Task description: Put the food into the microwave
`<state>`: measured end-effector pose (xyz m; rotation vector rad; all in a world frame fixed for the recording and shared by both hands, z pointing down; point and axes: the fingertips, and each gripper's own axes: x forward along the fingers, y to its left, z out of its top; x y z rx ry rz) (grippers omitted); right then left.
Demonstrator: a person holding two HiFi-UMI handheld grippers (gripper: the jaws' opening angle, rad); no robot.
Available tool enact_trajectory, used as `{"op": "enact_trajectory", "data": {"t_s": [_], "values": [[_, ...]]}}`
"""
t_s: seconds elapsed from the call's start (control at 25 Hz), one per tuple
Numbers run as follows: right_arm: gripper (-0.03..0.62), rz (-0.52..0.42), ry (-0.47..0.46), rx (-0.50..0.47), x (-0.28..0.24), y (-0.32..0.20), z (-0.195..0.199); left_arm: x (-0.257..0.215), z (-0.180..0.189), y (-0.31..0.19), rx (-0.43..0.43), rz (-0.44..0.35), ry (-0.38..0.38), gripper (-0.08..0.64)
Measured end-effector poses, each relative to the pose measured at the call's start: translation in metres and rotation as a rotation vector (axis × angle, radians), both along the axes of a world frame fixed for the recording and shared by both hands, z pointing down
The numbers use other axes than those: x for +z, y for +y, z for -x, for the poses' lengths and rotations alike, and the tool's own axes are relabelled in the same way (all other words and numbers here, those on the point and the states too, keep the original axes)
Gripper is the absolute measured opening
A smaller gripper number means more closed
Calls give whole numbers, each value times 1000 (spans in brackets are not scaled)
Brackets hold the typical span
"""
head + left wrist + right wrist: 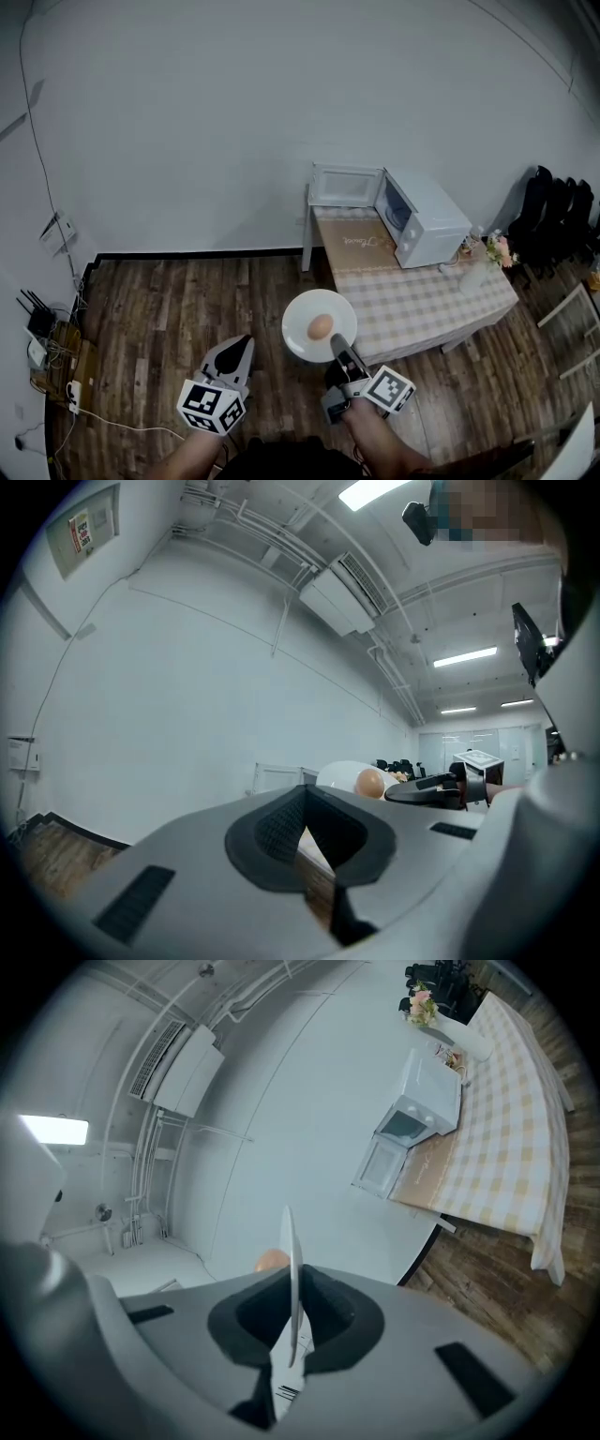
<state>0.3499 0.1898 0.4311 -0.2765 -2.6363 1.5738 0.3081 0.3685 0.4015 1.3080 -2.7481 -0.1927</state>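
A white plate [309,314] carries one brown, egg-shaped piece of food [321,326]. My right gripper [337,343] is shut on the plate's near rim and holds it level above the wooden floor, just short of the table's near corner. In the right gripper view the plate [291,1241] shows edge-on between the jaws, with the food [272,1260] behind it. The white microwave [427,218] stands on the checked table [422,300] with its door [344,185] swung open. My left gripper [242,347] hangs to the plate's left, shut and holding nothing. The left gripper view shows the plate [339,773] and the food [369,782].
Flowers [498,249] and a clear bottle [474,273] stand on the table right of the microwave. Black chairs [555,217] line the right wall. Cables and a router [39,330] lie on the floor at the far left. A white wall runs behind the table.
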Motion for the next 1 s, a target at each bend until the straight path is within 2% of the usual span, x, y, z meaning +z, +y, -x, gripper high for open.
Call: {"op": "enact_trajectory", "data": {"t_s": [0.52,0.72,0.84,1.0], "values": [[25,-58,-24,38,0,53,20,12,25,54,46,-12,13,8],[25,-80,2,62,2,62,31,16,36,60,64,-21,35,8],[25,-92,-21,55,-1,63,48,18,49,59,74,-20,36,8],[25,-101,41,76,12,56,69,21,71,53,70,-14,43,8]]}}
